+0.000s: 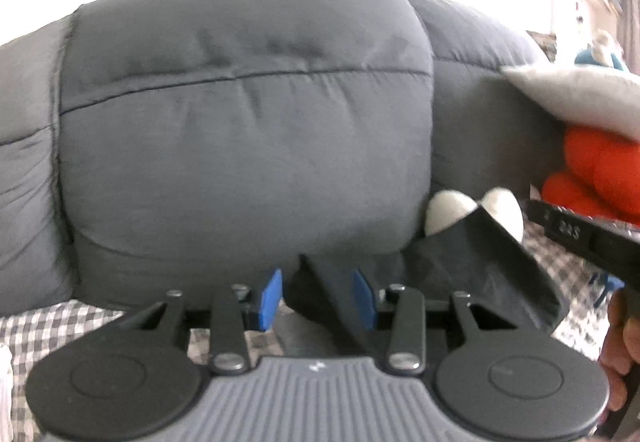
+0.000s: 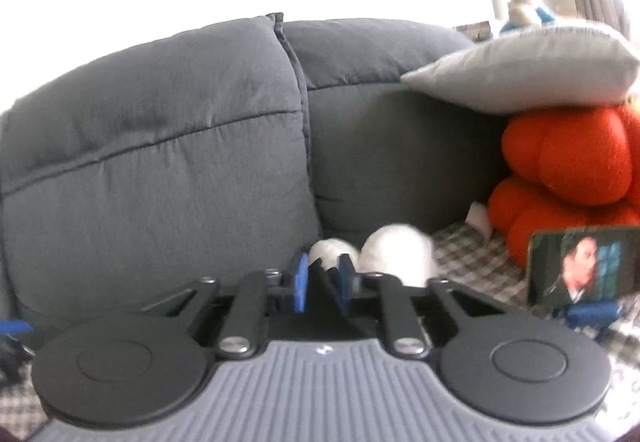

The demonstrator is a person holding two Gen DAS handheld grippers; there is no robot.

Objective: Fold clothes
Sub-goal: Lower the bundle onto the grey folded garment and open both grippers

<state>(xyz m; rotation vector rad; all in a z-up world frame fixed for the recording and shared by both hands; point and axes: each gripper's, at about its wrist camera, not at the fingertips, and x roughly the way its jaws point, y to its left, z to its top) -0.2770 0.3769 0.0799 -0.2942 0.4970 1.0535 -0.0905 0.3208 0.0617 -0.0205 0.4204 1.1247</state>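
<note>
Dark fabric, some thin garment [image 1: 472, 262], is strung between your two hands: left tool [image 1: 318, 296] is clenched on one edge, right tool [image 2: 322, 282] pinches another. It's held up off the checked sofa cover [image 1: 60, 322], its long run heading from the left tool toward the right one.

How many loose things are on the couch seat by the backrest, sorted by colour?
White: 2, the round white balls and
Orange: 1, the knobbly cushion
Light grey: 1, the pillow on top of the cushion
Dark: 1, the garment
Total: 5
</note>
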